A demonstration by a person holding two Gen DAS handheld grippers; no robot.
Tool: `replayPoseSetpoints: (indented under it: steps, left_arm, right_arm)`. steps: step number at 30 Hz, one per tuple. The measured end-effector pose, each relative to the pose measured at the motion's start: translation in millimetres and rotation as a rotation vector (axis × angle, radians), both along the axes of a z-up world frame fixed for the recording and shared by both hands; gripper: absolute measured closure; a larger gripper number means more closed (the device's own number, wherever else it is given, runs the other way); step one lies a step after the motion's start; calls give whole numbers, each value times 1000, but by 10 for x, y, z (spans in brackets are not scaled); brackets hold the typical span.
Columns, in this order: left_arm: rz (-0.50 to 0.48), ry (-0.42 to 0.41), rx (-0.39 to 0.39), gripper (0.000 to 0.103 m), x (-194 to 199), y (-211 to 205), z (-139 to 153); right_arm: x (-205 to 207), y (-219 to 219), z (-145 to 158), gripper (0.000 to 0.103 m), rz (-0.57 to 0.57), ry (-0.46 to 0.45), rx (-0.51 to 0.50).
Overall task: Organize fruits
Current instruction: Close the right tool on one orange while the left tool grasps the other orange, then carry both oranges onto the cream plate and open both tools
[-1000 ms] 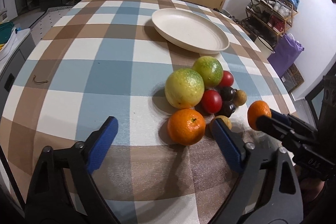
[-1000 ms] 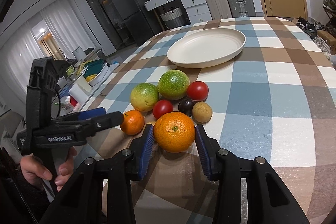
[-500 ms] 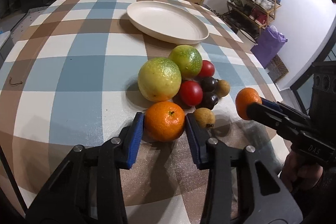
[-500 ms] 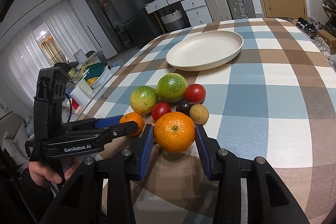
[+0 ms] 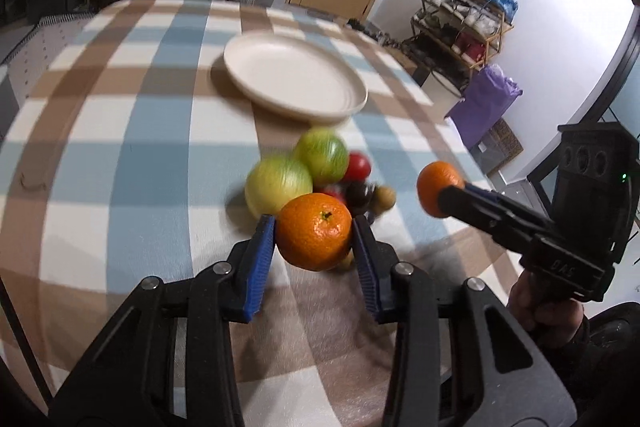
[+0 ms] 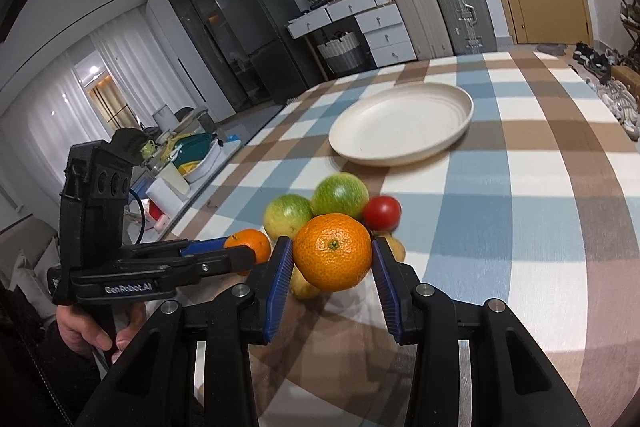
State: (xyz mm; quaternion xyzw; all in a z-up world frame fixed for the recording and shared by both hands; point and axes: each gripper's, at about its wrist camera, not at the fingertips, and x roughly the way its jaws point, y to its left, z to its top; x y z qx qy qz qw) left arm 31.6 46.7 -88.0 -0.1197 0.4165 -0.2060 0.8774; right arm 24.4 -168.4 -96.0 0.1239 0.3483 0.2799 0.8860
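My left gripper [image 5: 314,241] is shut on an orange [image 5: 314,231] and holds it above the checked table. My right gripper [image 6: 331,253] is shut on a second orange [image 6: 332,251], also lifted; that orange shows in the left wrist view [image 5: 438,187]. The left gripper's orange shows in the right wrist view [image 6: 250,243]. Behind them lie two green-yellow fruits [image 5: 278,181] [image 5: 322,151], red tomatoes [image 6: 382,213], dark small fruits [image 5: 358,195] and tan round fruits [image 5: 384,197]. A cream plate [image 5: 294,79] sits beyond the pile, with nothing on it.
The checked tablecloth [image 5: 120,155] covers the whole table. A shelf rack [image 5: 464,15] and a purple bag [image 5: 484,103] stand off the table's right side. Suitcases and drawers [image 6: 400,19] line the far wall.
My left gripper closed on the orange that lay on the table and lifted it. My right gripper rose with its orange. Both views tilted up toward the plate.
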Motion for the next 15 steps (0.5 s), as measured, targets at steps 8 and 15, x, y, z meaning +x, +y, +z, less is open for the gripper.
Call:
replayPoseSetpoints:
  steps: [8,15]
  left_arm:
    - [-27,-52,-18,67,485,-42,449]
    - [-52,-79,6,67,1087,-193,748]
  right_arm:
    - [313,-58,245,62,11,-27,19]
    - [730,-116,434,62,12,-45,-6]
